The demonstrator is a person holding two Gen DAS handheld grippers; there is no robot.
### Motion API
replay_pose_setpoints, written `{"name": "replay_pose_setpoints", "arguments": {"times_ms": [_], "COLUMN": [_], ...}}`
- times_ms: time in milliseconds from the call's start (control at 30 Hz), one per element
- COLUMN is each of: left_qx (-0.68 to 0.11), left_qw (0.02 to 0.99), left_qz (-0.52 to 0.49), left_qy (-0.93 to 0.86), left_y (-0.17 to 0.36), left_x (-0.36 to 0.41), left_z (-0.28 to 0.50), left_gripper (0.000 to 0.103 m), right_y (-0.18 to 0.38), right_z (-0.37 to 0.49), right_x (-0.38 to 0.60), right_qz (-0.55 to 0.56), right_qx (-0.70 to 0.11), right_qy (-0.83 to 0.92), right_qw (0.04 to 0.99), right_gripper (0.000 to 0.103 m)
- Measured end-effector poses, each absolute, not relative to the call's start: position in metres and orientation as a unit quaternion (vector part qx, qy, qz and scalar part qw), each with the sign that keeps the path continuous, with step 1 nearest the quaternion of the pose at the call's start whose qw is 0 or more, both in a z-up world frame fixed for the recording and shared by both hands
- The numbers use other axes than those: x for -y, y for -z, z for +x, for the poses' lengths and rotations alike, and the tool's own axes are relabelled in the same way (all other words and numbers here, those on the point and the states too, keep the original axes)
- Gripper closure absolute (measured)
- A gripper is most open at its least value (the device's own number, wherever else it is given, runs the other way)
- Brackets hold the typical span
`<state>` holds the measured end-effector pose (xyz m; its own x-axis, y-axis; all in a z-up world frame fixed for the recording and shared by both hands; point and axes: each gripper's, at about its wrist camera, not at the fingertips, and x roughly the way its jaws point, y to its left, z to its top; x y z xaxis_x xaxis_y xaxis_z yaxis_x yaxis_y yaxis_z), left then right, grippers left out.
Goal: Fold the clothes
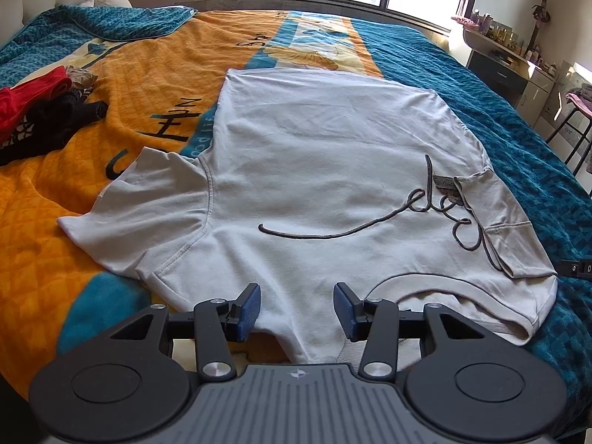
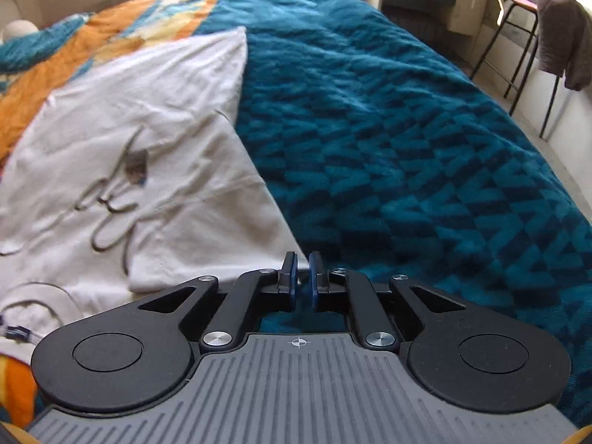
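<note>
A white T-shirt with dark script lettering lies flat on the bed, collar nearest me. Its left sleeve is spread out. The right sleeve is folded inward over the chest. My left gripper hovers open over the shoulder beside the collar, the cloth showing in the wide gap below it. In the right wrist view the shirt fills the left half. My right gripper sits at the corner of the folded sleeve, its pads a narrow slit apart and not pinching the cloth.
A pile of red and black clothes lies at the bed's far left. The teal blanket stretches to the right of the shirt, the orange part to its left. A stool with a draped garment and a dresser stand past the bed's right edge.
</note>
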<state>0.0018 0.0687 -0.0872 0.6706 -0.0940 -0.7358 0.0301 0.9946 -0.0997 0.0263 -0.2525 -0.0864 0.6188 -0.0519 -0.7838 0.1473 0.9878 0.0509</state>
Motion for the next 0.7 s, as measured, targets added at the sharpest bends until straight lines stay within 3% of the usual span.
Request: {"name": "replay_pose_setpoints", "arguments": {"times_ms": [100, 233, 367, 433, 467, 500, 567, 700], "left_qx": [-0.385, -0.426, -0.436, -0.422, -0.403, -0.379, -0.342, -0.33], "left_qw": [0.921, 0.899, 0.89, 0.892, 0.897, 0.904, 0.909, 0.874], "left_qz": [-0.028, -0.005, -0.025, -0.102, -0.145, -0.182, -0.239, -0.343], "left_qy": [0.061, 0.101, 0.132, 0.123, 0.108, 0.084, 0.01, -0.103], "left_y": [0.091, 0.109, 0.095, 0.084, 0.08, 0.077, 0.075, 0.086], "left_x": [-0.056, -0.044, -0.069, -0.104, -0.125, -0.146, -0.184, -0.245], "left_z": [-0.003, -0.015, -0.032, -0.034, -0.034, -0.035, -0.034, -0.021], "left_gripper": [0.063, 0.078, 0.076, 0.067, 0.067, 0.067, 0.073, 0.071], "right_y": [0.079, 0.088, 0.097, 0.089, 0.083, 0.077, 0.065, 0.055], "right_z": [0.028, 0.027, 0.001, -0.009, -0.01, -0.011, -0.009, -0.003], "right_x": [0.231, 0.19, 0.167, 0.166, 0.167, 0.169, 0.166, 0.148], "right_qz": [0.085, 0.074, 0.043, 0.048, 0.065, 0.082, 0.111, 0.134], "right_qx": [-0.416, -0.441, -0.49, -0.487, -0.481, -0.474, -0.453, -0.436], "right_qy": [-0.007, -0.071, -0.077, -0.08, -0.084, -0.089, -0.104, -0.136], "right_qw": [0.905, 0.891, 0.867, 0.869, 0.87, 0.872, 0.878, 0.879], "right_gripper": [0.089, 0.088, 0.088, 0.084, 0.079, 0.059, 0.04, 0.04]}}
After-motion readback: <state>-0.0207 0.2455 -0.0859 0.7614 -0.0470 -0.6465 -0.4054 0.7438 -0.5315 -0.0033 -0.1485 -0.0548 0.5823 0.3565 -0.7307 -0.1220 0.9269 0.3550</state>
